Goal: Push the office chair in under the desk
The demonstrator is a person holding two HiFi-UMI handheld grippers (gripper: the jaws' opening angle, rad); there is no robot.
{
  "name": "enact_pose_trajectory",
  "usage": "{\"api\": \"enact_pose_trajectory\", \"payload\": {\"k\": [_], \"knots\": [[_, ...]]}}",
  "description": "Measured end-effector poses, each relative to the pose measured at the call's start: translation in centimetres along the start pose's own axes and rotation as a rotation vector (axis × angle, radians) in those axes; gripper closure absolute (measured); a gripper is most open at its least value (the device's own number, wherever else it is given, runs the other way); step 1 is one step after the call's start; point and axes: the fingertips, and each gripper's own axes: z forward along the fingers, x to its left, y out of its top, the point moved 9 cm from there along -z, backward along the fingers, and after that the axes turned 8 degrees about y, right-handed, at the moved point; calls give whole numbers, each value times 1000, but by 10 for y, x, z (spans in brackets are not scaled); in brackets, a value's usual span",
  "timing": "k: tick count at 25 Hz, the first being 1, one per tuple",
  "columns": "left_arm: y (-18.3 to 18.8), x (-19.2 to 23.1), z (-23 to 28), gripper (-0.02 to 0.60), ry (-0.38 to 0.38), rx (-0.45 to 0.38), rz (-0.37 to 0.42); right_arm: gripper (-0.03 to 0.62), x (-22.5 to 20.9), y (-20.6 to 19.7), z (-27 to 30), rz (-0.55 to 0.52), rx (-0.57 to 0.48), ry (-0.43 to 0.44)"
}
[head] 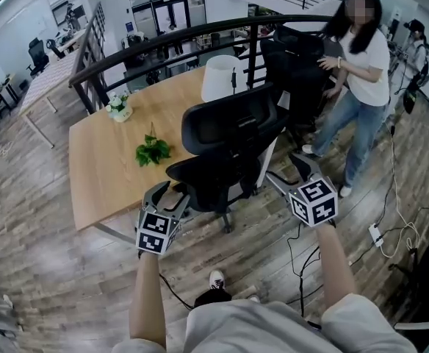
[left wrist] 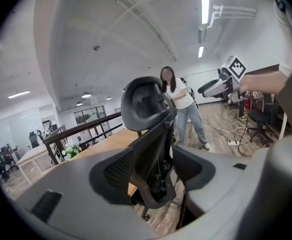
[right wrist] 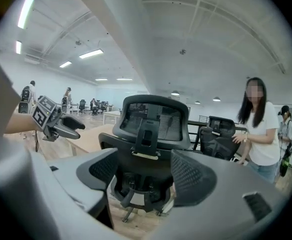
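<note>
Beside the desk (head: pixel 104 168), the chair (head: pixel 229 131) stands with its seat outside the top, not yet pushed under; the whole shove is left, I judge. I hold the left gripper (head: pixel 172 195) and right gripper (head: pixel 291 171) behind it, jaws wide, gripping nothing. Chair: black, curved mesh back, moulded plastic frame. Desk: pale, smooth wood, rectangular.

You have a black office chair (head: pixel 225 142) standing upright, with its net back and headrest turned to you and its seat facing the desk (head: pixel 104 168). The desk is a big one with a light wooden top, and the chair sits right at its near edge. You cannot tell if the seat is under the top.
</note>
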Motion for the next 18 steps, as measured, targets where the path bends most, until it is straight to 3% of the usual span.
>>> {"api": "enact_pose_trajectory", "payload": {"k": [9, 18], "knots": [[30, -62, -74, 324, 50, -88, -1, 278, 39, -24, -95, -39, -49, 55], [66, -115, -137, 352, 80, -160, 17, 391, 71, -16, -163, -94, -95, 91]]}}
